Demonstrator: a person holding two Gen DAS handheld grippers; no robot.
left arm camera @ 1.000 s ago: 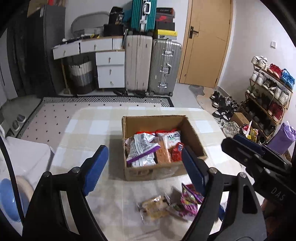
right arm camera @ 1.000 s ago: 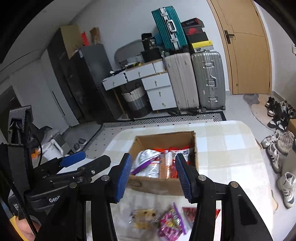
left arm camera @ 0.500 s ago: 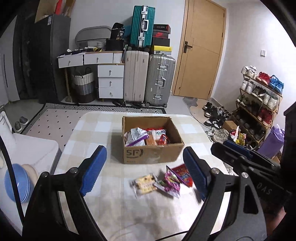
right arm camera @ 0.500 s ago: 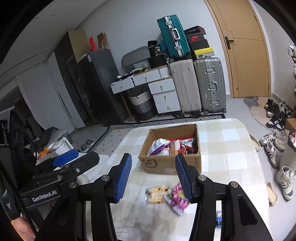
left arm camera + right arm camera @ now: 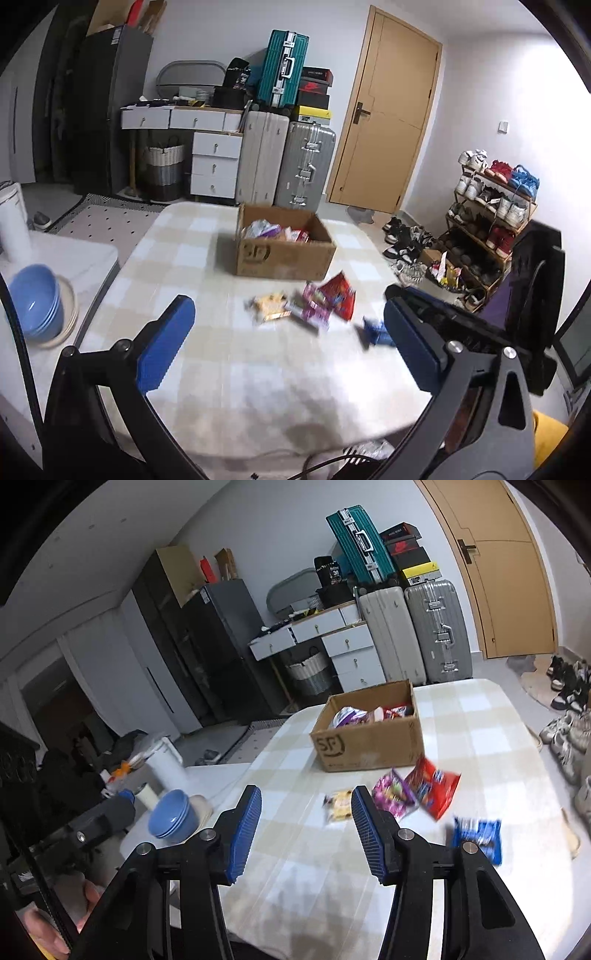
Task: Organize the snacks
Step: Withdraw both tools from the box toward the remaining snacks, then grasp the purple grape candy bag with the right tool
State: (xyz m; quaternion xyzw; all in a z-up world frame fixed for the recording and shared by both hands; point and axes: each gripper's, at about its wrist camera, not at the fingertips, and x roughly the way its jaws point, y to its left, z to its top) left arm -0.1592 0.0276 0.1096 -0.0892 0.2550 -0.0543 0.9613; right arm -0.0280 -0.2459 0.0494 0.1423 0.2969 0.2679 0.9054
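An open cardboard box (image 5: 284, 254) (image 5: 369, 742) with several snack packets inside stands far back on the checked table (image 5: 184, 258). In front of it lie loose packets: yellow (image 5: 271, 304) (image 5: 340, 805), pink (image 5: 314, 308) (image 5: 393, 794), red (image 5: 338, 293) (image 5: 436, 786) and blue (image 5: 375, 328) (image 5: 478, 834). My left gripper (image 5: 291, 347) hovers over the near part of the table, jaws opening wide, nothing between them. My right gripper (image 5: 306, 830) hangs short of the packets, jaws opening slightly and narrower, also empty.
Stacked blue bowls (image 5: 37, 302) (image 5: 173, 816) and a white cylinder (image 5: 166, 764) stand on a white side table at the left. A shoe rack (image 5: 491, 214) and loose shoes line the right side. Suitcases (image 5: 284, 162) and drawers stand behind the table.
Both grippers have drawn back from the box, which now looks smaller and farther. The left jaws have spread wider. The blue packet and the bowls have come into view.
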